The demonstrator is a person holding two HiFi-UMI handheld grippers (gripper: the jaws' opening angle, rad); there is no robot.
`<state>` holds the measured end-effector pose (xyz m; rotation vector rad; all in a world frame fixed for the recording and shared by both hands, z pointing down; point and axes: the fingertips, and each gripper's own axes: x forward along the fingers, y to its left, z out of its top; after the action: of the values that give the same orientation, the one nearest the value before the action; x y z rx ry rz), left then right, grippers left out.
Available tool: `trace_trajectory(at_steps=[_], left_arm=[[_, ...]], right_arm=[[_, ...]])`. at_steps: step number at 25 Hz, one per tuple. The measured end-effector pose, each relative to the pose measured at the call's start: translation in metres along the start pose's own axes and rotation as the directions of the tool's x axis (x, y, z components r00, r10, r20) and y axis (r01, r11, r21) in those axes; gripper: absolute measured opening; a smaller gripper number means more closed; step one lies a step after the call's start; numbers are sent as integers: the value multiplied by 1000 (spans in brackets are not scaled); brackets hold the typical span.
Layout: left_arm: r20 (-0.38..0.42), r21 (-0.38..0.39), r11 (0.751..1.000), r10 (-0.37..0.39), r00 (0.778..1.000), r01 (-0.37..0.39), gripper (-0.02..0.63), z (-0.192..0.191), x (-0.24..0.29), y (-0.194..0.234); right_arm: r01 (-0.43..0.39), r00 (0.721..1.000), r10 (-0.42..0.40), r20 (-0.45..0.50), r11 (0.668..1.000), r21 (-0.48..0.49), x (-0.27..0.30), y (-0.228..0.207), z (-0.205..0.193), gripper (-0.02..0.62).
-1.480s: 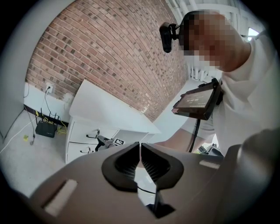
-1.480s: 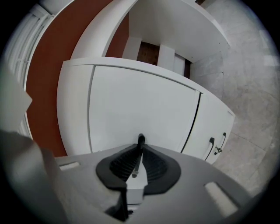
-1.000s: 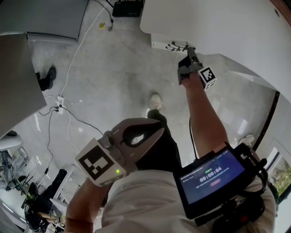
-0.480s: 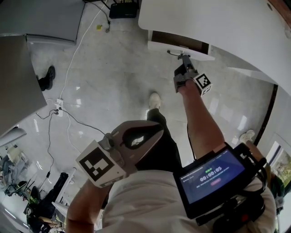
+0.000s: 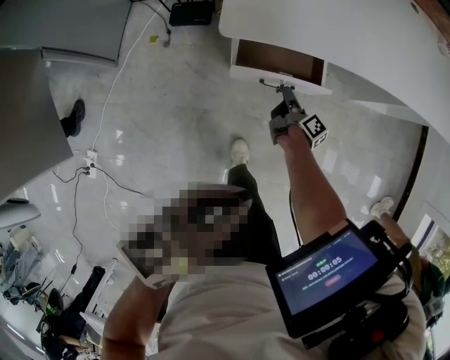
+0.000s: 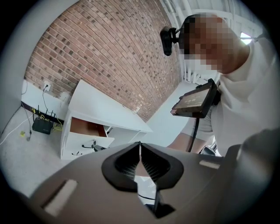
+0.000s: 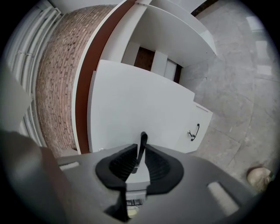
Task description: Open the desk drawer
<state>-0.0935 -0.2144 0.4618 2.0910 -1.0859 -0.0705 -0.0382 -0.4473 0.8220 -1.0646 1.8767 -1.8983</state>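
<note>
The white desk stands at the top right of the head view. Its top drawer is pulled out and shows a brown inside. My right gripper is at the drawer's front, on an outstretched arm. In the right gripper view my right gripper is shut on the thin black drawer handle against the white drawer front. My left gripper is held back by the person's chest, jaws shut with nothing between them. From there the open drawer shows far off.
A second drawer below has its own black handle. White and black cables trail over the grey floor, with a black router at the wall. A grey cabinet stands at the left. The person's shoe is below the desk.
The drawer has slid out of the desk, from shut to showing its brown inside. My right gripper came back toward the person with the handle. The left gripper stayed put.
</note>
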Motion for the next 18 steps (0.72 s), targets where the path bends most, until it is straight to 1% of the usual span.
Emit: trace_trajectory(at_steps=[4,9,11,14,16,18], left_arm=[[4,11,1000,-10,1000,10,17,-3,-15,-16],[18,36,999,-17,1000,17,17,-4,-25,-21],[25,45,999,-24,999,23,17,-2,-25,-19],[29,55,998,-43,999,41,17,-4,-25,-16],[33,67,996,-60,998,58,17,-7,-35,-31],[44,91,993,-82,996,78,17,-10,-54,-60]], right_arm=[[-7,1000,7,-5,1000,-13,-22,11,-9,61],[-6,1000,5,-12,1000,-31,-44,20,-19,61],[-20,999,18,-28,999,-46,-46,23,-22,61],[-12,999,8,-48,997,-73,-52,25,-27,61],[-14,998,8,-60,995,-101,-73,36,-34,61],[-28,997,19,-72,991,-131,-105,58,-45,60]])
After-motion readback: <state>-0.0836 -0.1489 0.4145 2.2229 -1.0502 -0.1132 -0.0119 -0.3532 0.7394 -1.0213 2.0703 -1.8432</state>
